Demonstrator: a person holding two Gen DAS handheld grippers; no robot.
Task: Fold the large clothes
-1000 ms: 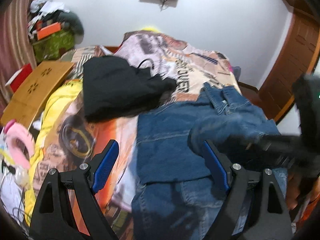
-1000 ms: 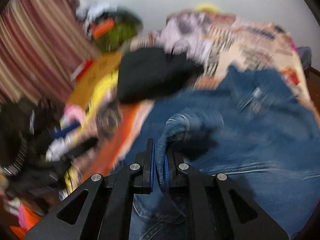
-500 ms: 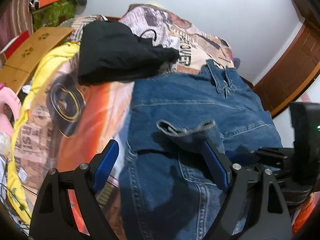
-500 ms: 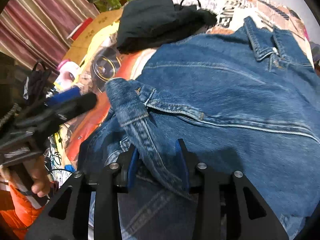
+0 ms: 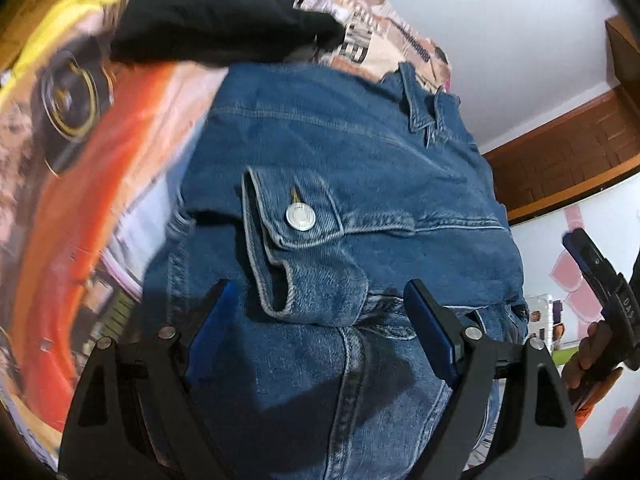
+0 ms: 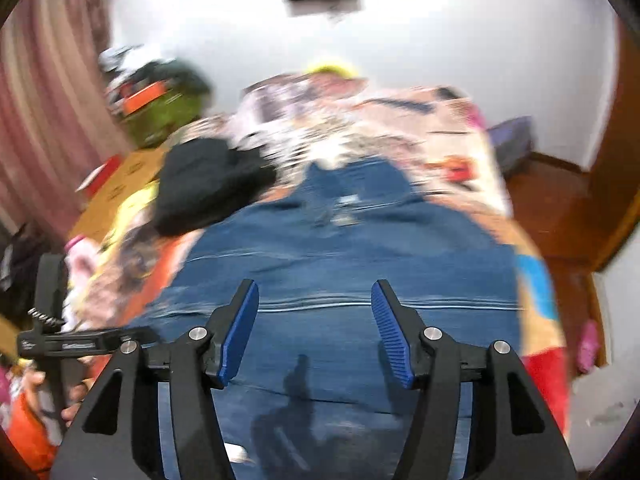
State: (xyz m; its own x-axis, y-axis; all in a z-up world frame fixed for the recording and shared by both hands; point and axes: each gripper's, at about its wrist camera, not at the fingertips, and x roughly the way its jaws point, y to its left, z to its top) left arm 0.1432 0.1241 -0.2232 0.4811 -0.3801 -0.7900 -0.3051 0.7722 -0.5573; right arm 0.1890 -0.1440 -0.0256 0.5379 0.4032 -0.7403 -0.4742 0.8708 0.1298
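A blue denim jacket lies spread on the bed, collar at the far end. One sleeve is folded across its body, and the cuff with a metal button rests there. My left gripper hovers close over that cuff, open wide, with its pads apart from the cloth on both sides. My right gripper is higher above the jacket; its jaws are opening and nothing is between them. The right gripper also shows at the right edge of the left wrist view, held by a hand.
A black garment lies on the printed bedcover beyond the jacket's left shoulder. Cardboard, a striped curtain and clutter stand left of the bed. A wooden door and floor are on the right.
The right gripper went from shut on the sleeve cuff to open, let it go on the jacket, and drew back and up. The left gripper sank closer over the cuff.
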